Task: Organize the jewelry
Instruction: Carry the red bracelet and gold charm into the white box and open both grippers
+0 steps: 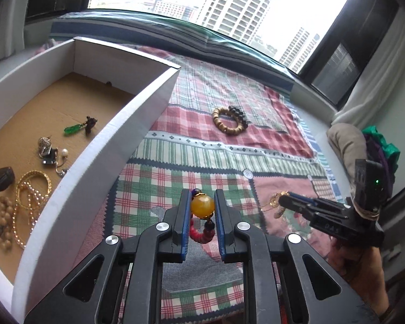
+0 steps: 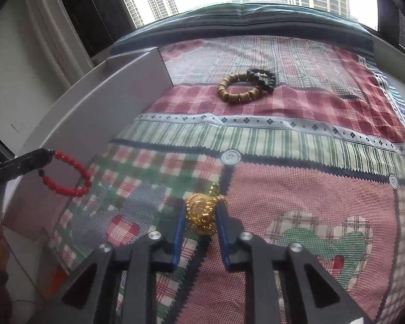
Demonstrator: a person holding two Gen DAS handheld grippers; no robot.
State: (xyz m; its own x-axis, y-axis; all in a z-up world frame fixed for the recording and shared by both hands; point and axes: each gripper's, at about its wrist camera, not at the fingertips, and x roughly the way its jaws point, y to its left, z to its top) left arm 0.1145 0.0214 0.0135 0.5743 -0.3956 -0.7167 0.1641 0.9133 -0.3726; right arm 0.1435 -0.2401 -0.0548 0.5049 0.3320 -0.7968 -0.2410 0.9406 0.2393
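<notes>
My left gripper (image 1: 202, 207) is shut on the amber bead of a red bead bracelet (image 1: 202, 206), lifted above the patchwork cloth; its red loop (image 2: 67, 174) hangs from the fingers beside the box's outer wall. My right gripper (image 2: 199, 216) is shut on a gold chain with a round pendant (image 2: 201, 212), low over the cloth. In the left wrist view that gripper (image 1: 283, 202) comes in from the right with the gold piece (image 1: 276, 202) at its tip. A wooden bead bracelet (image 1: 226, 121) and a dark bead bracelet (image 1: 239, 114) lie together farther back on the cloth.
A white cardboard box (image 1: 121, 135) stands on the left, holding a green pendant (image 1: 73, 129), a pearl earring (image 1: 63, 153), a gold bracelet (image 1: 33, 186) and other pieces. A window runs along the far edge. A bundle of fabric (image 1: 364, 145) lies at the right. A hand (image 1: 364, 267) holds the right gripper.
</notes>
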